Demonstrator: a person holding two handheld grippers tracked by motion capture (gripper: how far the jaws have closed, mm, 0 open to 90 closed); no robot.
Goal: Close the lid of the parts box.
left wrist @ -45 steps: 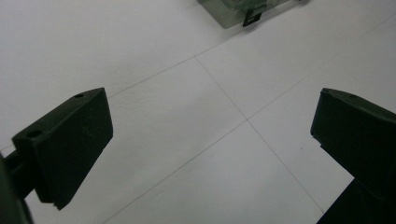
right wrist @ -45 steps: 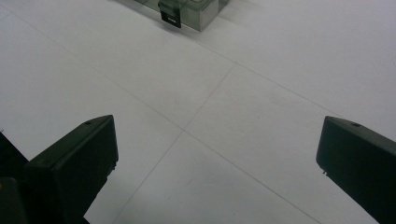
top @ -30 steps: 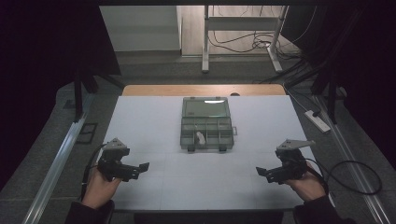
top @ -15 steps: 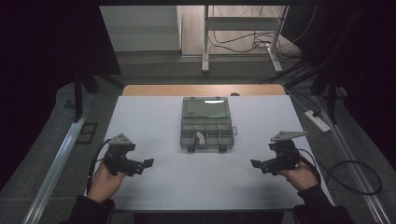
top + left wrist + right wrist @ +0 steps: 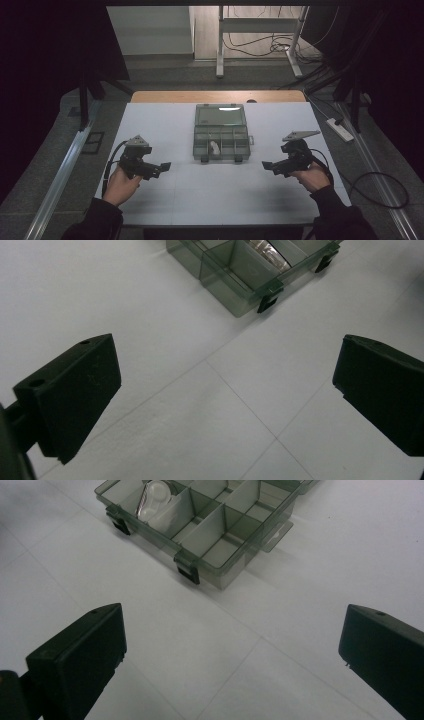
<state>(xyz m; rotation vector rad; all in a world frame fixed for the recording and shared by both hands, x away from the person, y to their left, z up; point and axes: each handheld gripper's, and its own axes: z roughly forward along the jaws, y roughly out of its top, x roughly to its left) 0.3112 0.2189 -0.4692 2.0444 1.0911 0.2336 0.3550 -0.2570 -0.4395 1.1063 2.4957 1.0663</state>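
A grey see-through compartment box (image 5: 221, 132) lies open in the middle of the white table, its lid folded back. A small white part (image 5: 214, 147) rests in one front compartment; the same white part (image 5: 152, 500) shows in the right gripper view. My left gripper (image 5: 164, 167) hovers left of the box, open and empty, jaws pointing toward the box (image 5: 235, 275). My right gripper (image 5: 267, 165) hovers to the box's right, also open and empty, facing the box (image 5: 205, 522) and its two black latches.
The white table top (image 5: 220, 195) has bare room in front of the box and on both sides. A wooden strip (image 5: 165, 96) runs along the far edge. Cables and a power strip (image 5: 340, 130) lie on the floor to the right.
Both hands have carried their grippers forward and inward, closer to the box. Both stay open.
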